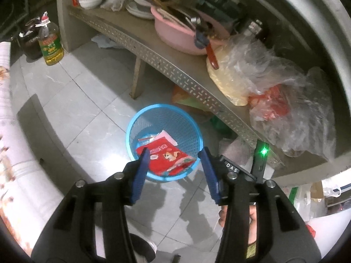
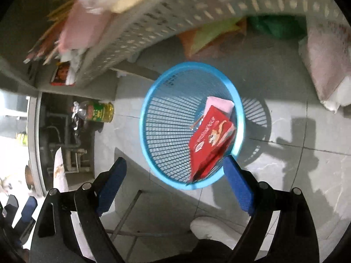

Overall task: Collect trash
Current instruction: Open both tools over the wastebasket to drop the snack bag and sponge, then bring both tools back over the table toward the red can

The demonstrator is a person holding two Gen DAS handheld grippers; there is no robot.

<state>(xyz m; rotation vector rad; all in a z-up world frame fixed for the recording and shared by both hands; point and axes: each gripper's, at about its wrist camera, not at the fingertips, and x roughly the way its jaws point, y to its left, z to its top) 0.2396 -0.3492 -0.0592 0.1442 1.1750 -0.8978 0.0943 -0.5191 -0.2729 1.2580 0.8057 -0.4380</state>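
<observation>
- left gripper [image 1: 174,156] is open, nothing in it
- right gripper [image 2: 175,168] is wide open, empty too
- red packet [image 1: 165,156] sits in the blue basket [image 1: 140,118] just past both sets of tips

Home kitchen — bowls [image 1: 91,0], oil bottle [image 1: 51,46], tiled floor [image 1: 72,100].

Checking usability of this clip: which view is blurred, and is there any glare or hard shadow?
Right wrist: motion smear on the shelf along the top; blue basket fairly sharp; hard shadows on the floor tiles. Left wrist: sharp, with bright glare beside the basket.
</observation>
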